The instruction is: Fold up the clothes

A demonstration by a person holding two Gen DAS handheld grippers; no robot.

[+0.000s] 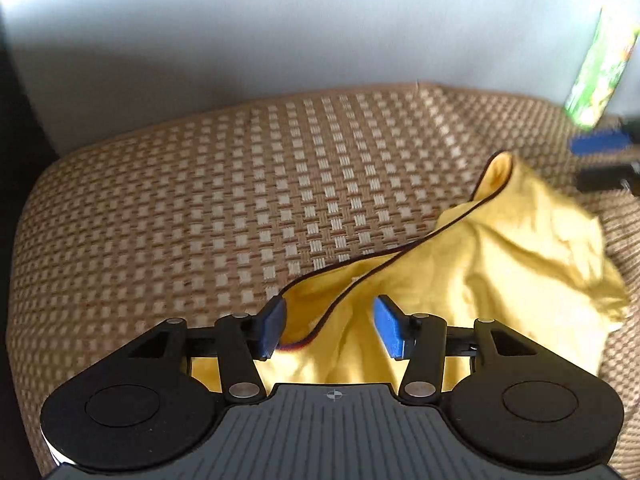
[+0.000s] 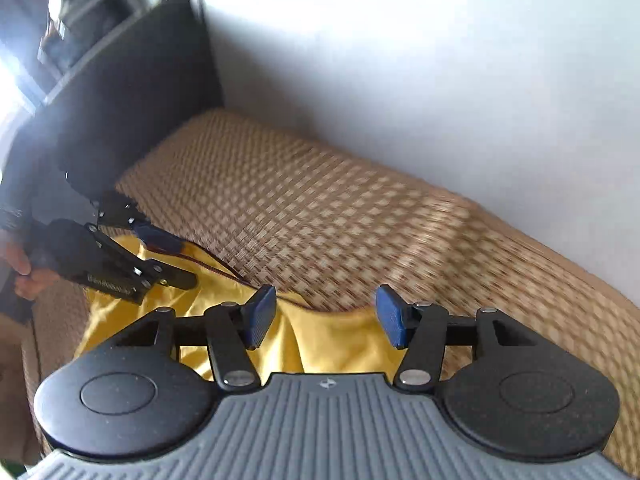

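Big brown-and-cream woven checked mat [image 1: 248, 184] carries a crumpled yellow dark-trimmed garment [image 1: 500, 248]. Both claws, left claw [image 1: 332, 328] and right claw [image 2: 326, 318], spread wide over it, gripping nothing: grasping stage, trimmed edges next.

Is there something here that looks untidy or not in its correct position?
Yes. The yellow garment lies crumpled in a loose heap on the woven mat, its dark-trimmed edge twisted, not flat. Both the left claw and the right claw are open over it.
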